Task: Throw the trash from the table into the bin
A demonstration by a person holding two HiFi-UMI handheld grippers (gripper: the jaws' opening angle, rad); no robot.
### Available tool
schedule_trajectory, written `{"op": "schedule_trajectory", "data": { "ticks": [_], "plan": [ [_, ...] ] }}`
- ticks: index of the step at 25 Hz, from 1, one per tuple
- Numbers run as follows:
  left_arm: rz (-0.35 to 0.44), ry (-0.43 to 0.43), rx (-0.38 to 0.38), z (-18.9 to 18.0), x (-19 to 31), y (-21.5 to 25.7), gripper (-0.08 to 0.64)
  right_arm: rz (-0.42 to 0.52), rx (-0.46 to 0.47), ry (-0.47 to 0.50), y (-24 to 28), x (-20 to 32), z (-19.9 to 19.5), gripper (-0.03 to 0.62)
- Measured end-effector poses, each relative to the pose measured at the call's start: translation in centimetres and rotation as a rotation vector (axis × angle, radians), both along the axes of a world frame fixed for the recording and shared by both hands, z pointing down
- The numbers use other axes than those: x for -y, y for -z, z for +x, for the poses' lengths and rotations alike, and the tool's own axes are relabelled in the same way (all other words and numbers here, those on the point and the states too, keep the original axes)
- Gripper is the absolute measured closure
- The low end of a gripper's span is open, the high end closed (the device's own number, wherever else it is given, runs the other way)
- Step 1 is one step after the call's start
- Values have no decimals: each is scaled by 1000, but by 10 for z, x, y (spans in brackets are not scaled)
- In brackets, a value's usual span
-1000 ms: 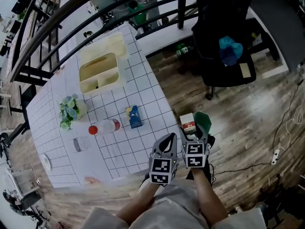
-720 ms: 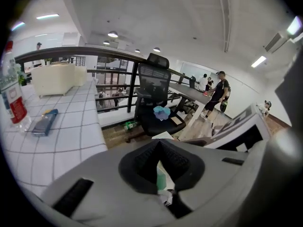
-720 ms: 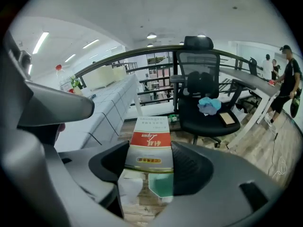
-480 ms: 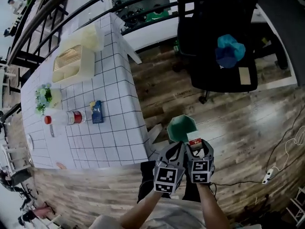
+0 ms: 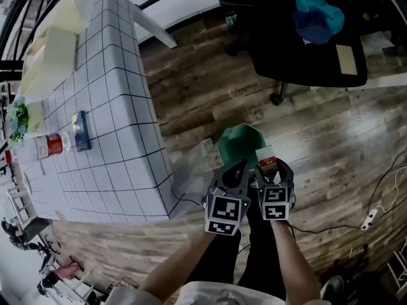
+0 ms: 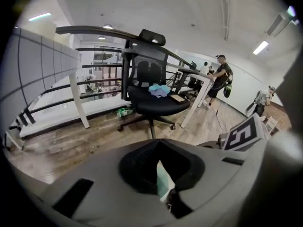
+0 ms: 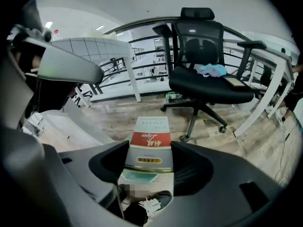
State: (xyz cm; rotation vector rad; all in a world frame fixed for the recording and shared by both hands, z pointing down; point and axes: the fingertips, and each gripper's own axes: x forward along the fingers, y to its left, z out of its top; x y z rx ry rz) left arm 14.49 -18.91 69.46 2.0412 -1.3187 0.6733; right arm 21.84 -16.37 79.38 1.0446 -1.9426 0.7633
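Note:
My right gripper [image 5: 268,168] is shut on a red and white carton [image 5: 266,163], which stands upright between the jaws in the right gripper view [image 7: 150,143]. The carton hangs at the near right rim of a green bin [image 5: 240,146] on the wooden floor. My left gripper [image 5: 241,167] is close beside it at the bin's near rim, fingers drawn together and holding nothing. A clear bottle with a red cap [image 5: 51,145] and a blue packet [image 5: 81,131] lie on the white gridded table [image 5: 121,138] at the left.
A black office chair [image 5: 305,43] with a blue cloth [image 5: 318,14] on its seat stands beyond the bin. A pale plastic sheet [image 5: 191,170] lies between bin and table. A cream organizer [image 5: 48,53] and flowers [image 5: 19,116] sit on the table. A cable [image 5: 372,215] runs at right.
Both grippers have sunk from beside the table's edge down to the green bin on the floor, the right one still carrying the carton. The table has slid to the left of the view.

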Motion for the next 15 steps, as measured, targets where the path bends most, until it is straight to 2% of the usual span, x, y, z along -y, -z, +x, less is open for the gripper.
{"op": "schedule_trajectory", "data": {
  "ticks": [9,15],
  "plan": [
    [-4,36,2,-32,-19,-105,535,-41,42,19,-119,-6,-42,290],
    [-15,9,4,-29,-22,-156,535,-60,33,51,-170,-12,-57,288]
  ]
}}
